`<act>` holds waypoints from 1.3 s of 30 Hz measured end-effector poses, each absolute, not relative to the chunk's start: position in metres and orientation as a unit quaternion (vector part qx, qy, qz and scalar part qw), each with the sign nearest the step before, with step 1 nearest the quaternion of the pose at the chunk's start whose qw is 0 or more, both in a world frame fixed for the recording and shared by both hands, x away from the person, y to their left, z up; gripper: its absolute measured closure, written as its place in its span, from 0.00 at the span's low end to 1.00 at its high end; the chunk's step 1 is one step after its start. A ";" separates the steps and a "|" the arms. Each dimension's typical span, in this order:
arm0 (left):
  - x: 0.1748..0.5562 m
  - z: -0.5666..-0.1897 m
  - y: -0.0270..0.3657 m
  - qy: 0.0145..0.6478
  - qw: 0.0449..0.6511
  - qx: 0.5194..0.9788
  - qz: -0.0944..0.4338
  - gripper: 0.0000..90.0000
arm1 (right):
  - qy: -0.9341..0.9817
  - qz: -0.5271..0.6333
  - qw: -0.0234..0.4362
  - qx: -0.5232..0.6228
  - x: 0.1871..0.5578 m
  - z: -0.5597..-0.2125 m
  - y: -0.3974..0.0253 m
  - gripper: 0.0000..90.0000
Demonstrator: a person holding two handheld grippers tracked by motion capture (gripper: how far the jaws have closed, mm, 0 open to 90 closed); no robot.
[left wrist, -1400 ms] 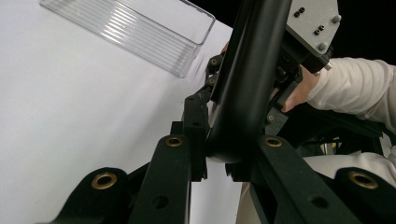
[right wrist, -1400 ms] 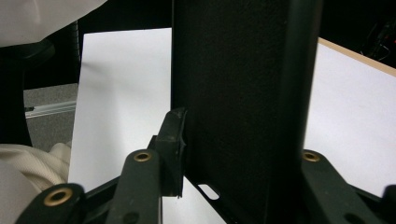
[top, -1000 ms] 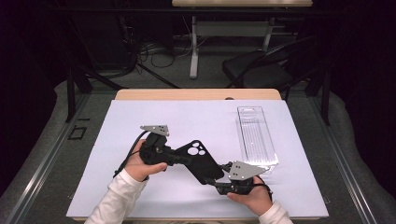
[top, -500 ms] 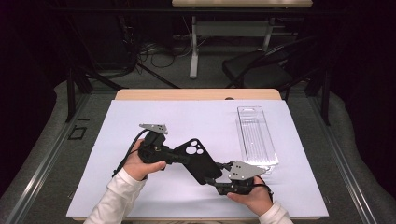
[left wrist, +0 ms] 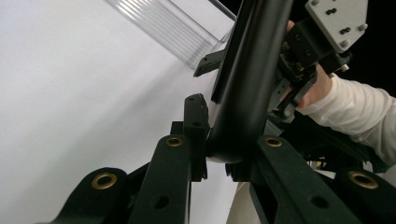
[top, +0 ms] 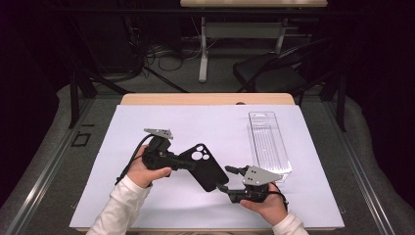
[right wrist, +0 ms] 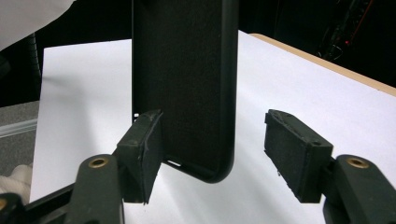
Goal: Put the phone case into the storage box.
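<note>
A black phone case [top: 203, 164] with camera holes is held just above the white mat. My left gripper [top: 178, 164] is shut on the case's left end; in the left gripper view the pads [left wrist: 196, 126] pinch the case's rim [left wrist: 252, 70]. My right gripper [top: 225, 178] stands open at the case's near right end. In the right gripper view the case [right wrist: 187, 70] hangs between the two pads, close against the left pad [right wrist: 142, 154] and well apart from the right one [right wrist: 294, 154]. The right gripper [left wrist: 299, 56] and its hand also appear beyond the case in the left gripper view.
A clear plastic tray [top: 268, 142] lies lengthwise on the right of the white mat [top: 147, 117], just beyond the right hand; its ribbed floor [left wrist: 163, 23] appears in the left gripper view. The wooden table edge [top: 205, 99] runs along the back. A chair and cables stand behind.
The left gripper and the case have shifted only slightly. The right gripper stays at the case's near end.
</note>
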State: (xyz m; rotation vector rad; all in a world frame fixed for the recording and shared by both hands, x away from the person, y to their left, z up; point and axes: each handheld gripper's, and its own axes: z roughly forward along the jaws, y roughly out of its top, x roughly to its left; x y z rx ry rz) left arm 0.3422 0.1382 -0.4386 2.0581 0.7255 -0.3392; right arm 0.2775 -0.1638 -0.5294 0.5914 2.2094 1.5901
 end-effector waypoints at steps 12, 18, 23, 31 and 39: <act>0.344 -0.439 0.142 0.304 0.443 0.834 -0.129 0.90 | 0.779 0.559 0.184 0.217 0.278 -0.528 -0.166 0.40; 0.342 -0.435 0.140 0.304 0.435 0.837 -0.132 0.90 | 0.779 0.557 0.182 0.224 0.276 -0.524 -0.165 0.39; 0.341 -0.434 0.140 0.312 0.428 0.839 -0.127 0.90 | 0.784 0.549 0.187 0.223 0.276 -0.519 -0.164 0.38; 0.340 -0.432 0.138 0.326 0.409 0.843 -0.125 0.90 | 0.791 0.535 0.194 0.224 0.278 -0.508 -0.165 0.38; 0.342 -0.429 0.135 0.333 0.394 0.848 -0.123 0.90 | 0.800 0.520 0.198 0.222 0.280 -0.500 -0.161 0.37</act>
